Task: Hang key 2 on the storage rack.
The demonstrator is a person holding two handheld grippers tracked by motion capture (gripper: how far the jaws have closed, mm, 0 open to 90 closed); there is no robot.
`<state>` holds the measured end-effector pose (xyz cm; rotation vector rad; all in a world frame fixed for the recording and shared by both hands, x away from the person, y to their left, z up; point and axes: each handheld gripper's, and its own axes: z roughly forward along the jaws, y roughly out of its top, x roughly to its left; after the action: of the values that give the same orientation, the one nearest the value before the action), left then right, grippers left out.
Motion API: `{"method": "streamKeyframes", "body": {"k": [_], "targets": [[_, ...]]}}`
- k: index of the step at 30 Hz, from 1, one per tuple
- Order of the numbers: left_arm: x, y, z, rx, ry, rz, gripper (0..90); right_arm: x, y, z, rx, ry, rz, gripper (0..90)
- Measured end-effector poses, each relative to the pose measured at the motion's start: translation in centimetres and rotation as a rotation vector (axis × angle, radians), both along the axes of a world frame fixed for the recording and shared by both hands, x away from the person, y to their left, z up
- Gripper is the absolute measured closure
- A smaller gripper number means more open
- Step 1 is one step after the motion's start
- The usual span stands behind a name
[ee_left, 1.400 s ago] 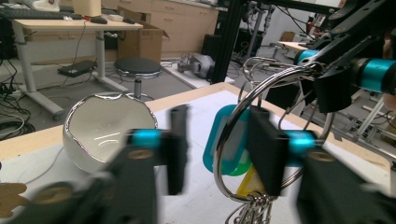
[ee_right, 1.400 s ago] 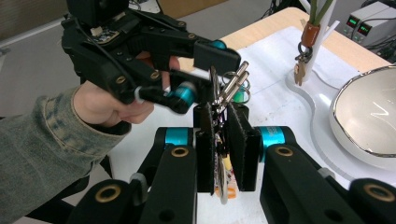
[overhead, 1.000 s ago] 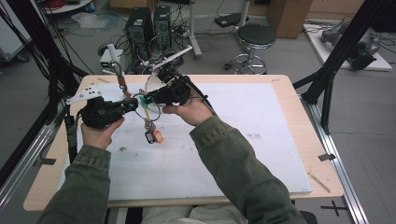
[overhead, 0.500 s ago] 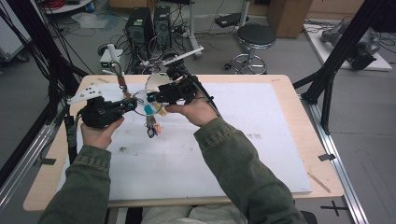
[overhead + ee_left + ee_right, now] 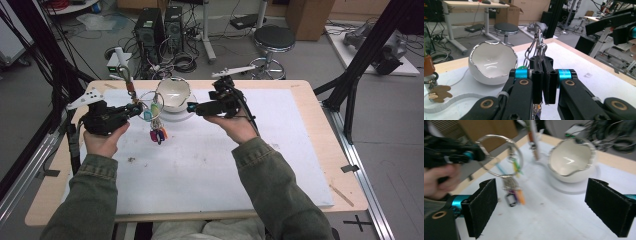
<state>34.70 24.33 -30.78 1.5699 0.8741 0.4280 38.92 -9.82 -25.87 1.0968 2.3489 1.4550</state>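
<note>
high view / left hand-held gripper (image 5: 134,111): clenched on the key ring (image 5: 150,104), held above the worktop (image 5: 300,165); colored tags (image 5: 158,134) hang below it.
high view / right hand-held gripper (image 5: 192,106): released, nothing between the jaws, which have just been opening; it sits just right of the bowl (image 5: 173,95).
high view / bowl: white, silver rim, on a white mat (image 5: 210,160) near the far edge.
left gripper view / left hand-held gripper (image 5: 543,82): pads pressed together on the metal rings (image 5: 537,47); bowl (image 5: 492,62) left of it.
right gripper view / right hand-held gripper (image 5: 541,202): pads wide apart, empty.
right gripper view / key ring (image 5: 501,156): hangs from the other hand-held gripper at left, tags (image 5: 514,195) dangling above the mat; bowl (image 5: 571,160) at right.
</note>
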Motion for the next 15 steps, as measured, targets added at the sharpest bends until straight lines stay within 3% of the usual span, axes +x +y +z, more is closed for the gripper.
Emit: {"method": "streamKeyframes", "body": {"k": [3,4,7,15], "targets": [[0.1,0.2,0.0,-0.004,0.000,0.015,87.1,-0.3,-1.6,-0.7,0.002,-0.035,-0.051,6.9],[0.1,0.4,0.0,-0.008,0.001,0.024,87.1,-0.3,-2.1,-0.9,-0.014,-0.039,-0.064,0.8],[0.1,0.8,0.1,-0.019,-0.001,0.048,87.1,-0.7,-3.4,-1.9,-0.069,-0.063,-0.118,0.6],[0.0,1.9,0.2,-0.019,-0.006,0.096,87.1,-1.1,-7.0,-4.6,-0.066,-0.037,-0.180,0.6]]}}
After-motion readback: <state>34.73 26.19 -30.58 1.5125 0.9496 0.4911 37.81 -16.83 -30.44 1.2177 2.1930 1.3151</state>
